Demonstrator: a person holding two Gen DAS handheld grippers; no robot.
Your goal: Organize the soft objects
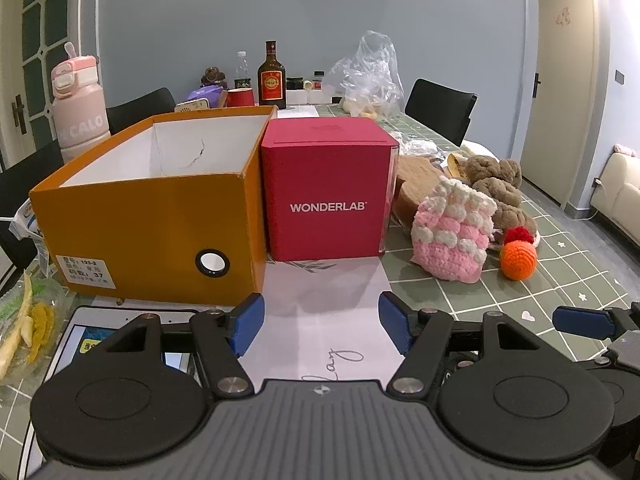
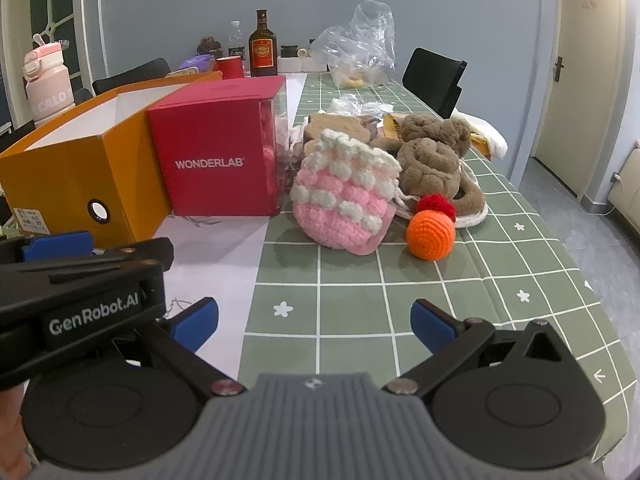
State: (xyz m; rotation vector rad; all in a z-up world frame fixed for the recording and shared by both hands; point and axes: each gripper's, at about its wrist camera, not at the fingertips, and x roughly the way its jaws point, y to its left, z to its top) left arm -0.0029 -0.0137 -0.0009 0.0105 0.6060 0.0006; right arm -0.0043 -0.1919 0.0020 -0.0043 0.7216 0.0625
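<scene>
While both hand-held grippers hang low over the near edge, the inventory runs as follows, placed against the red WONDERLAB box (image 1: pixel 328 188).

Table (image 2: pixel 400 300): green grid-patterned cloth, with a white sheet under and in front of the red box.

Orange shoe box (image 1: pixel 152 216): open-topped, white inside, nothing seen in it; stands touching the red box on its left side.

Red WONDERLAB box: upright, lid closed, a clear panel on its right side.

Brown plush slippers (image 2: pixel 432 160): piled to the right of the red box, behind the knitted pieces.

Pink-and-white crocheted pouch (image 2: pixel 344 196): lies on the cloth just right of the red box, leaning against the slippers.

Orange crocheted ball (image 2: pixel 430 236): right of the pouch, further from the red box, with a small red crocheted ball (image 2: pixel 438 202) touching it from behind.

Left gripper (image 1: pixel 322 322): jaws wide apart, nothing between them, over the white sheet in front of the red box.

Right gripper (image 2: pixel 314 320): jaws wide apart, nothing between them, over bare cloth in front of the pouch, right of the red box.

Far behind the red box: brown liquor bottle (image 1: pixel 272 76), clear plastic bag (image 1: pixel 368 76), pink drink bottle (image 1: pixel 78 100).
</scene>
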